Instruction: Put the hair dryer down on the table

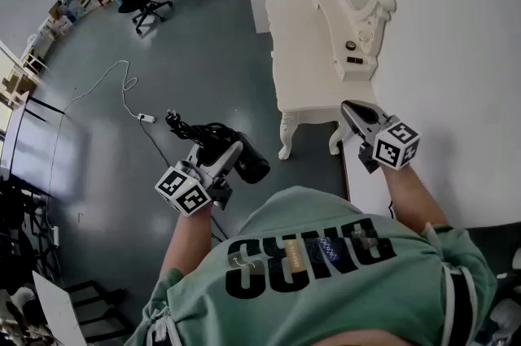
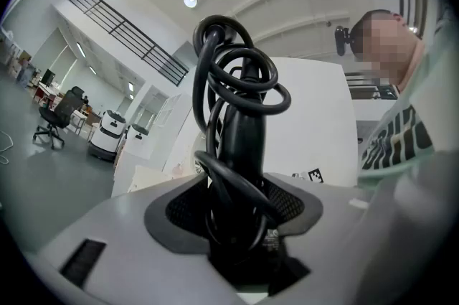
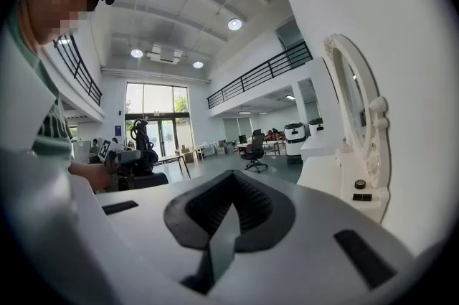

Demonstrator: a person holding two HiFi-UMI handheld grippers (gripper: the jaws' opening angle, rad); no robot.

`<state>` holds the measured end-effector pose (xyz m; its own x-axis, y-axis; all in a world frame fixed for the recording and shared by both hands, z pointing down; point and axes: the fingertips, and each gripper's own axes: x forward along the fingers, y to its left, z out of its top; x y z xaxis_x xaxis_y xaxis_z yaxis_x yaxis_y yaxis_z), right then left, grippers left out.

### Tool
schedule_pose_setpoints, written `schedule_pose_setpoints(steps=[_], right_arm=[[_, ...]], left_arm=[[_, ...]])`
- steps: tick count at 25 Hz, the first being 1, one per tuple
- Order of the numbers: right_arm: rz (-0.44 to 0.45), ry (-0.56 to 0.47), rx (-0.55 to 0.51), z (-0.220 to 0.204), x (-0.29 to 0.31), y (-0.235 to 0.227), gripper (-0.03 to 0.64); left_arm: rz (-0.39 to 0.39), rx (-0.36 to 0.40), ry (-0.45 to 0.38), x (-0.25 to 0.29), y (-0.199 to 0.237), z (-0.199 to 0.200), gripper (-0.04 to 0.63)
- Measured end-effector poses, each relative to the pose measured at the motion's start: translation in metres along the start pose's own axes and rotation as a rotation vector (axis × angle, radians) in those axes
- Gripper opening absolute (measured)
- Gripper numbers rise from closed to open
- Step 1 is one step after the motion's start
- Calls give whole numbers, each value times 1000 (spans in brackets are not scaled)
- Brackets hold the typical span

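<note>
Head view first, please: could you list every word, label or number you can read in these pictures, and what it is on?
"SUN" and a fourth letter, O or G: large black print on the person's green shirt.
Small patches across those letters: too small to read.
Marker cubes: black-and-white squares only, no letters.

The hair dryer [image 1: 244, 158] looks glossy black plastic (its cord [image 2: 237, 74] smooth, rubbery).
</note>
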<state>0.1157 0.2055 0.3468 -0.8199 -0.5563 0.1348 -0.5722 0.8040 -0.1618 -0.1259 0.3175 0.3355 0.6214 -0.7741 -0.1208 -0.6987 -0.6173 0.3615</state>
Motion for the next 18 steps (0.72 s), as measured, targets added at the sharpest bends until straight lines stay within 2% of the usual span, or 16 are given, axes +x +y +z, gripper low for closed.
schedule_pose_setpoints(steps=[18], right_arm=[[0, -10, -17, 11, 1, 0, -6]], left_arm=[[-5, -4, 0, 3, -2, 6, 235]])
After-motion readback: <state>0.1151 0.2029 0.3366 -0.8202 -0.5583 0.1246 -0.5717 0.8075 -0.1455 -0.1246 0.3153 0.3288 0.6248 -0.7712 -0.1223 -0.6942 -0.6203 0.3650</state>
